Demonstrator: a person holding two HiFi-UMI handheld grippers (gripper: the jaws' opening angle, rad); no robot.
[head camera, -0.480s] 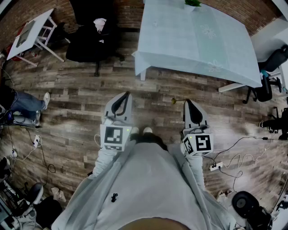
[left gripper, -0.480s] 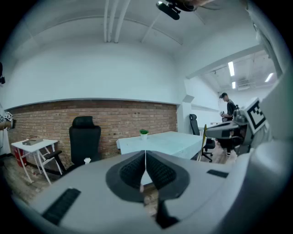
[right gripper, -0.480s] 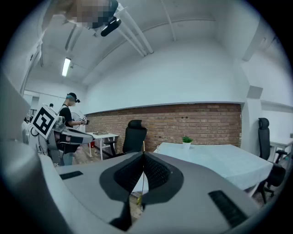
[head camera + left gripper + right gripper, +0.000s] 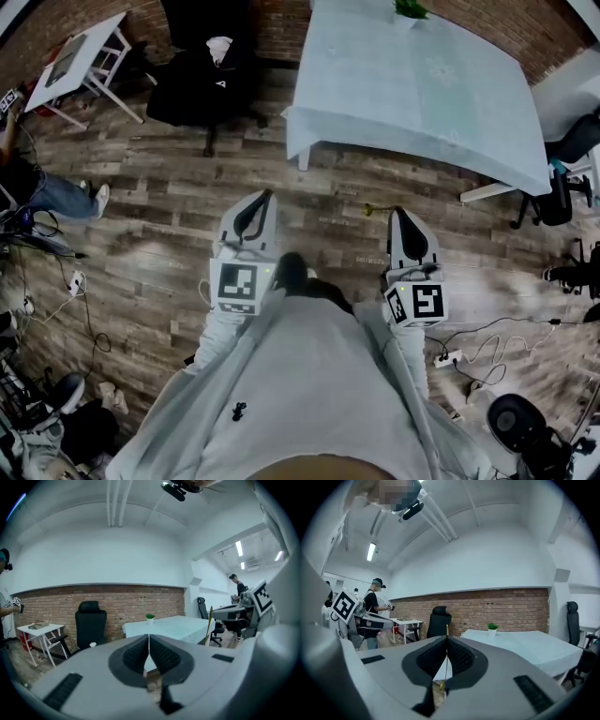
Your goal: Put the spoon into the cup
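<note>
The left tongs (image 4: 149,643), at 9 o'clock from the head view's centre, are pressed together with nothing between them. The right tongs (image 4: 446,643), at 3 o'clock, are clamped on the thin gold spoon (image 4: 443,685). Farther off, across the wooden floor (image 4: 159,206), the cloth-covered desk (image 4: 422,84) stands at 1 o'clock and a black chair (image 4: 211,80) at 11.

An office-style workroom: a brick wall (image 4: 117,602) runs along one side above a wood-plank floor (image 4: 159,197). A large table (image 4: 422,94) under a pale cloth stands near a black office chair (image 4: 211,80) and a small white desk (image 4: 80,56). Cables (image 4: 492,349) and a power strip (image 4: 443,357) trail across the boards. Strip lights (image 4: 371,551) line the white ceiling.
</note>
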